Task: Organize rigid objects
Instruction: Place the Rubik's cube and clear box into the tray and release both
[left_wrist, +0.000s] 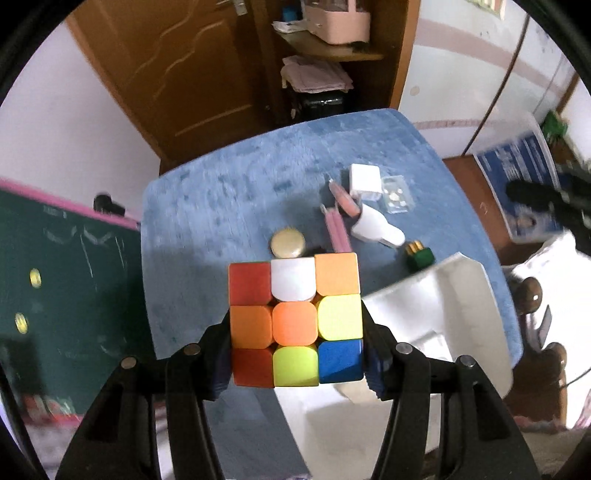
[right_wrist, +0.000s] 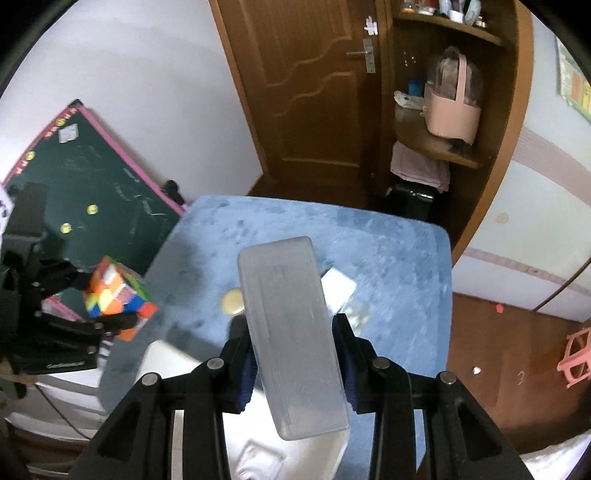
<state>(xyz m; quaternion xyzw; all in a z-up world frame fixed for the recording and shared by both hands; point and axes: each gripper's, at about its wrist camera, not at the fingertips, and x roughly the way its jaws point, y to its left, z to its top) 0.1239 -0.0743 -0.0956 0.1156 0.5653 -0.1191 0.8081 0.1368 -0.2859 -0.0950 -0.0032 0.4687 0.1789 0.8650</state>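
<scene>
My left gripper (left_wrist: 295, 350) is shut on a Rubik's cube (left_wrist: 294, 319) and holds it above the blue-covered table (left_wrist: 229, 192), just left of a white compartment tray (left_wrist: 443, 314). The cube and left gripper also show at the left of the right wrist view (right_wrist: 114, 295). My right gripper (right_wrist: 293, 360) is shut on a long frosted translucent case (right_wrist: 291, 332), held above the table and the tray (right_wrist: 166, 362). On the table lie a round gold tin (left_wrist: 287, 242), pink pens (left_wrist: 338, 229), a white bottle (left_wrist: 376, 227), a white box (left_wrist: 365, 179), a clear packet (left_wrist: 397, 194) and a green block (left_wrist: 419, 254).
A green chalkboard with a pink frame (right_wrist: 92, 192) leans left of the table. A brown door (right_wrist: 314, 92) and a corner shelf with a pink basket (right_wrist: 452, 114) stand behind. A blue-printed box (left_wrist: 524, 184) sits right of the table.
</scene>
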